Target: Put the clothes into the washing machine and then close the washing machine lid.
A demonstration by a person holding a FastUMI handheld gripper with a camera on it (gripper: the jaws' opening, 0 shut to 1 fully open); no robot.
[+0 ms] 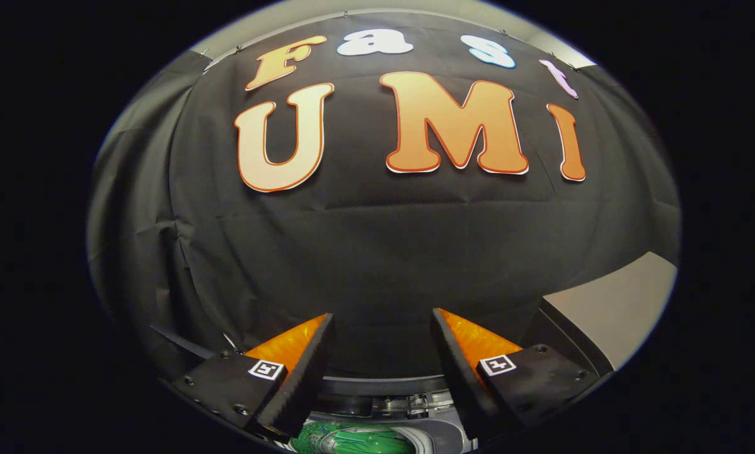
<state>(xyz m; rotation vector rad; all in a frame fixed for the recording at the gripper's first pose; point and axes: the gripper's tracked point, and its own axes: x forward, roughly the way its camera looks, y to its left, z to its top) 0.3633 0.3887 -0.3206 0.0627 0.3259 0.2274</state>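
Observation:
My gripper (382, 318) is open, its two fingers spread wide with nothing between them, raised in front of the black cloth wall. Below and behind the fingers lies the top of the washing machine (409, 403), its grey rim and opening showing. Inside the opening rests a green patterned piece of clothing (352, 439), partly hidden by the left finger. To the right beyond the right finger stands the raised grey lid (610, 309) of the machine, tilted up with its dark edge facing me.
The black cloth wall (377, 246) hangs close ahead of the fingers. A thin dark strap or rod (176, 340) slants beside the left finger.

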